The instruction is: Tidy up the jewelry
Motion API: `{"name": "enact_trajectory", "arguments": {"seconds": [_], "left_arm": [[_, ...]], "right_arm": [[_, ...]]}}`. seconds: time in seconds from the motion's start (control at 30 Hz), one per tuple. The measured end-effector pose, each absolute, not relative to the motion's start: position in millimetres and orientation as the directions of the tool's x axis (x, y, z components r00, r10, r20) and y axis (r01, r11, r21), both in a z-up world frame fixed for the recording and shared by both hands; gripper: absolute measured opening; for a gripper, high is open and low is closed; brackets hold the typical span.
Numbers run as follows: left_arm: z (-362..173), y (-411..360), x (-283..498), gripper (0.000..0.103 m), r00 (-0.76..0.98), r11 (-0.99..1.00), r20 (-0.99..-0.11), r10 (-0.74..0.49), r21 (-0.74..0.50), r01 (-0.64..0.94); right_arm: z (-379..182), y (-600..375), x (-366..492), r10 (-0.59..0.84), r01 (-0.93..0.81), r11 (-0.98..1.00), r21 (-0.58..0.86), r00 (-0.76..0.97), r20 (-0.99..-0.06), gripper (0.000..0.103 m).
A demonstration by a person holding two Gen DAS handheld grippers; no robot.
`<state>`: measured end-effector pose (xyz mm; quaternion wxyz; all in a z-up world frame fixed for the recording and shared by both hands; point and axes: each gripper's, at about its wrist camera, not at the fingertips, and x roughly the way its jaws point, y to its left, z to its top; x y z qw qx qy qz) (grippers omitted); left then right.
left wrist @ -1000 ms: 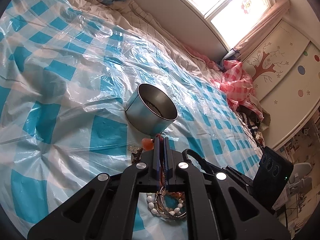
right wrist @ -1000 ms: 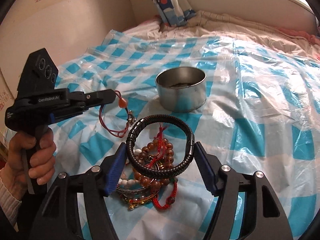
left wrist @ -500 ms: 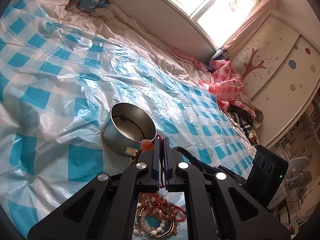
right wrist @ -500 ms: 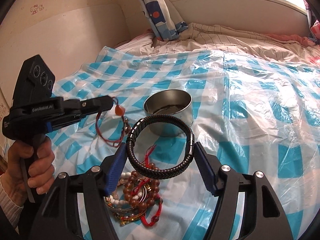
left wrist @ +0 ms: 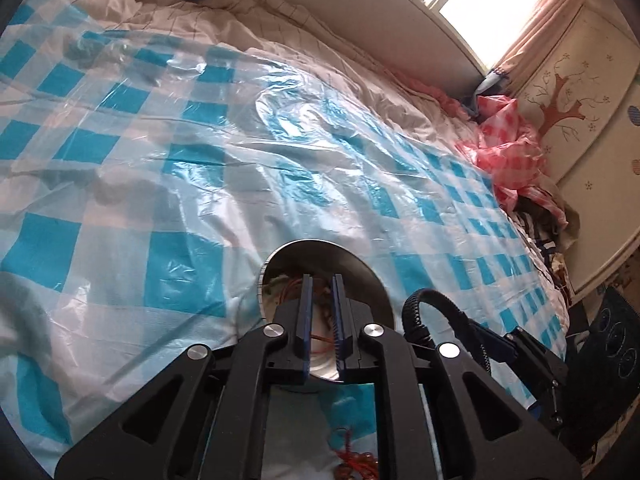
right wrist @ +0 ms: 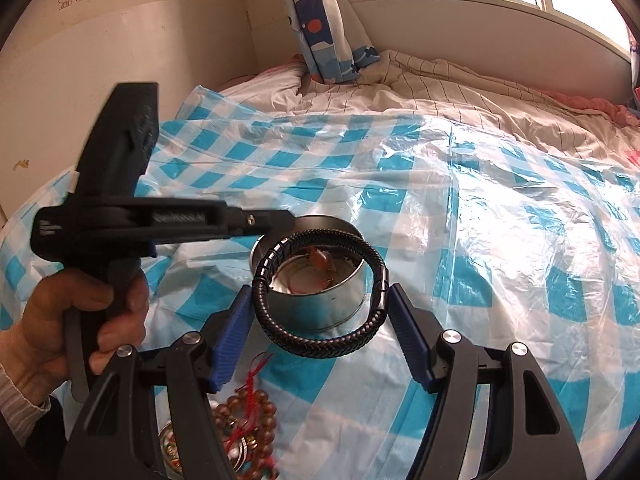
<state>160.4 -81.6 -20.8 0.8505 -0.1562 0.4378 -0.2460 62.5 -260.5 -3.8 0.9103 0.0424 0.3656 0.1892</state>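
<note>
A round metal tin (right wrist: 316, 304) stands on the blue-checked plastic sheet (right wrist: 500, 240). My left gripper (left wrist: 320, 284) hovers over the tin (left wrist: 360, 276) with its jaws slightly parted; the red cord bracelet with an orange bead (right wrist: 318, 258) lies inside the tin. In the right wrist view the left gripper (right wrist: 280, 220) reaches over the tin's rim. My right gripper (right wrist: 320, 308) is shut on a black braided leather bracelet (right wrist: 320, 344), held just in front of the tin. The black bracelet also shows in the left wrist view (left wrist: 436, 312).
A pile of bead bracelets and red cords (right wrist: 244, 416) lies on the sheet below my right gripper. Striped bedding (right wrist: 440, 88) and a curtain (right wrist: 320, 28) lie beyond the sheet. A red checked cloth (left wrist: 508, 152) and a cupboard (left wrist: 592, 128) stand to the right.
My left gripper moved over the tin and let go of the red cord bracelet, which now lies inside. My right gripper carried the black bracelet up and forward toward the tin.
</note>
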Motion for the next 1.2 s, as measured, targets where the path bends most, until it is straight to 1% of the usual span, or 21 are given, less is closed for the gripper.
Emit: {"name": "enact_trajectory", "arguments": {"seconds": [0.03, 0.07, 0.1, 0.13, 0.3, 0.37, 0.43, 0.5, 0.57, 0.67, 0.73, 0.77, 0.87, 0.93, 0.97, 1.03, 1.1, 1.2], "left_arm": [[-20, -77, 159, 0.021, 0.507, 0.834, -0.665, -0.549, -0.474, 0.281], [-17, -72, 156, 0.024, 0.523, 0.840, -0.660, -0.540, -0.466, 0.278], [-15, -66, 154, 0.033, 0.536, 0.846, -0.657, -0.529, -0.458, 0.273], [-13, -60, 151, 0.037, 0.548, 0.852, -0.656, -0.519, -0.451, 0.267], [-11, -36, 138, 0.042, 0.584, 0.867, -0.651, -0.485, -0.442, 0.228], [-13, -31, 131, 0.044, 0.592, 0.881, -0.663, -0.458, -0.428, 0.203], [-15, -28, 124, 0.047, 0.590, 0.890, -0.677, -0.441, -0.414, 0.191], [-17, -27, 114, 0.049, 0.592, 0.902, -0.689, -0.417, -0.393, 0.178], [-20, -29, 104, 0.051, 0.585, 0.915, -0.709, -0.394, -0.365, 0.174], [-23, -36, 87, 0.056, 0.593, 0.947, -0.740, -0.318, -0.276, 0.163], [-25, -40, 75, 0.061, 0.604, 0.964, -0.752, -0.263, -0.219, 0.148], [-25, -41, 69, 0.063, 0.610, 0.970, -0.755, -0.242, -0.198, 0.140], [-24, -44, 49, 0.069, 0.631, 0.980, -0.750, -0.200, -0.155, 0.126], [-22, -46, 39, 0.076, 0.654, 0.987, -0.740, -0.158, -0.112, 0.112], [-21, -47, 35, 0.077, 0.666, 0.990, -0.733, -0.140, -0.092, 0.107], [-20, -51, 29, 0.084, 0.683, 0.993, -0.722, -0.115, -0.061, 0.102], [-20, -53, 27, 0.086, 0.690, 0.994, -0.716, -0.103, -0.047, 0.100], [-19, -52, 27, 0.086, 0.691, 0.994, -0.715, -0.106, -0.056, 0.094]], "right_arm": [[-5, -259, 67, 0.376, -0.316, 0.924, 0.214, 0.658, -0.653, 0.066], [-7, -258, 71, 0.376, -0.319, 0.924, 0.212, 0.655, -0.655, 0.066], [-8, -256, 75, 0.377, -0.323, 0.923, 0.209, 0.653, -0.657, 0.066], [-9, -252, 80, 0.379, -0.329, 0.922, 0.206, 0.651, -0.658, 0.066], [-10, -227, 106, 0.384, -0.360, 0.915, 0.181, 0.640, -0.666, 0.067], [-18, -214, 117, 0.356, -0.366, 0.919, 0.144, 0.618, -0.701, 0.074], [-24, -210, 119, 0.316, -0.349, 0.931, 0.109, 0.617, -0.721, 0.075], [-21, -218, 107, 0.320, -0.326, 0.936, 0.134, 0.627, -0.710, 0.075], [-16, -230, 83, 0.324, -0.307, 0.939, 0.154, 0.644, -0.693, 0.082], [-19, -248, 40, 0.300, -0.269, 0.950, 0.156, 0.656, -0.693, 0.088], [-26, -261, 18, 0.290, -0.224, 0.956, 0.188, 0.647, -0.705, 0.088], [-30, -266, 10, 0.286, -0.196, 0.958, 0.209, 0.644, -0.710, 0.088], [-44, -276, -9, 0.248, -0.115, 0.967, 0.229, 0.645, -0.723, 0.089], [-49, -278, -15, 0.219, -0.077, 0.971, 0.225, 0.658, -0.720, 0.089], [-49, -280, -16, 0.210, -0.065, 0.972, 0.225, 0.668, -0.714, 0.091], [-50, -285, -17, 0.212, -0.052, 0.969, 0.242, 0.680, -0.702, 0.094], [-50, -288, -19, 0.210, -0.040, 0.967, 0.252, 0.687, -0.696, 0.096], [-49, -288, -21, 0.197, -0.034, 0.970, 0.243, 0.699, -0.688, 0.096]]}}
